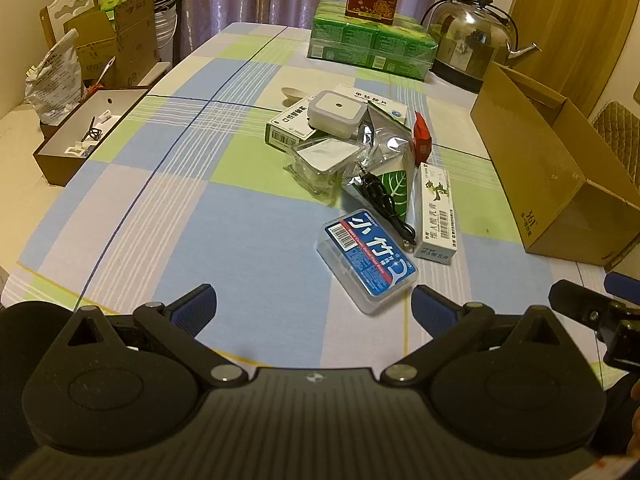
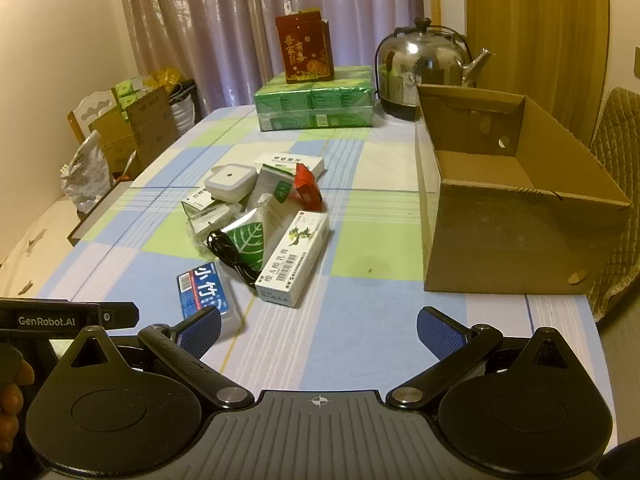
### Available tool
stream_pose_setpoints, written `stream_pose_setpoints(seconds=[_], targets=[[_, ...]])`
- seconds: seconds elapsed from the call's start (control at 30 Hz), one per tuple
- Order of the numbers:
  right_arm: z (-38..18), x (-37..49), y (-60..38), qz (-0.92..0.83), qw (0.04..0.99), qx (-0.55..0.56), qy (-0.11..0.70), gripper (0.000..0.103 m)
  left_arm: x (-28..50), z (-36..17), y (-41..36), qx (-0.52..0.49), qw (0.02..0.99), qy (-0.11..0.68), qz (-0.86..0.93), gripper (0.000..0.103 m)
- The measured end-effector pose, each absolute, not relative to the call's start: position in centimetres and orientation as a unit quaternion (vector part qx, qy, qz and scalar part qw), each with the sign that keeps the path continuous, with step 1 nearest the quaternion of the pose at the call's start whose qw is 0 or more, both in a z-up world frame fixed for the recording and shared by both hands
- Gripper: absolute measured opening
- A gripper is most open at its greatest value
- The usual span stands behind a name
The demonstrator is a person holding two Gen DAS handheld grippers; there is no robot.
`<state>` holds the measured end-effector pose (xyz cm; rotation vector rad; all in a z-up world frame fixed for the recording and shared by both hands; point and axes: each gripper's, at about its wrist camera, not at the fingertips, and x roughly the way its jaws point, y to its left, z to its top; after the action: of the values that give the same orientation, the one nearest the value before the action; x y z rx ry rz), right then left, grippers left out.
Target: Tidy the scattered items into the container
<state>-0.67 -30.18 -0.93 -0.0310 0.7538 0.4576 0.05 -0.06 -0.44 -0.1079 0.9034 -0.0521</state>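
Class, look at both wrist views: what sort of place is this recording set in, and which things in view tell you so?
Most likely a dining room in a home. A table under a checked tablecloth, a steel kettle at its far end, long curtains behind, and a padded chair beside the cardboard box all suggest this.

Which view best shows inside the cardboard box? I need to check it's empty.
The right wrist view: the cardboard box opens toward it, showing a bare interior. The left wrist view shows the box mostly from outside, at the frame edge.
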Motion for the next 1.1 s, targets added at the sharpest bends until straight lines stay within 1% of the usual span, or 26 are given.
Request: stream_pose_setpoints(seconds=[0.9, 1.1], targets=[[-1.43, -0.45, -30.37, 0.223, 0.9, -0.011, 0.374, 0.101, 0.25, -0.91, -0.16, -0.062, 0.892, 0.446, -0.021, 0.102], [-1.38, -0.29, -30.49, 0.219, 0.905, -0.017, 0.364, 0.101, 0.71, -1.26, -0.37, -0.067, 0.889, 0.453, -0.022, 0.102]])
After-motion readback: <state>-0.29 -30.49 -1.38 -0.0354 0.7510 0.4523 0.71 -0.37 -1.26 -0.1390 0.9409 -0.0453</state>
